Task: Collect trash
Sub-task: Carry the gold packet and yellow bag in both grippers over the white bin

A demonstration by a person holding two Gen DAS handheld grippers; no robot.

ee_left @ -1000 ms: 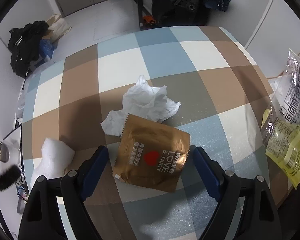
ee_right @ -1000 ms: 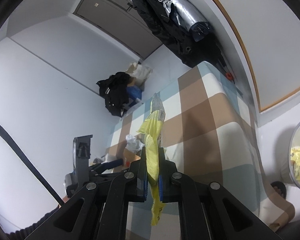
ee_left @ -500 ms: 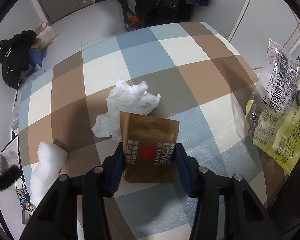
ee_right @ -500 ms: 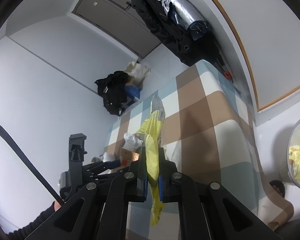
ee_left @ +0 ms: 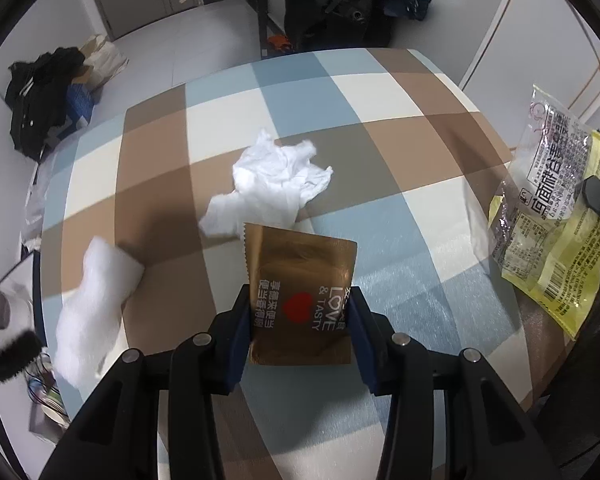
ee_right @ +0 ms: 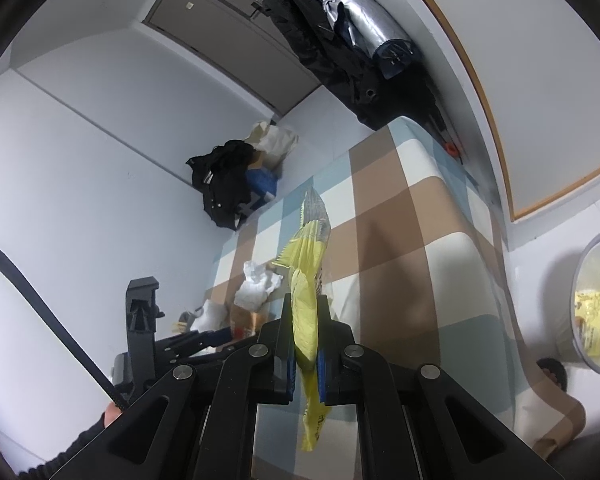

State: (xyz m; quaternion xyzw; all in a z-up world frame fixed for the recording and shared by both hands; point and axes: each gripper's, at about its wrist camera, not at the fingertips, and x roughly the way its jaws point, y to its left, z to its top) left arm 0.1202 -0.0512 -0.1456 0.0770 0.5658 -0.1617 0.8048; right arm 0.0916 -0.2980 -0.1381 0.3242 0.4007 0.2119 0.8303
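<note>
While right jaws pinch a yellow wrapper (ee_right: 306,320), left jaws clamp a gold "LOVE & TASTY" packet (ee_left: 300,288).

Table (ee_left: 380,92) w/ checked cloth, blue, brown and cream squares, cloth hanging over the edge. On it: crumpled white tissue (ee_left: 276,178) near the middle; white foam-like wad (ee_left: 96,300), maybe padding, at the left edge, well apart from the tissue. Floor (ee_left: 220,28) beyond is pale, w/ a heap of dark clothes and bags (ee_left: 48,92) on it.
</note>
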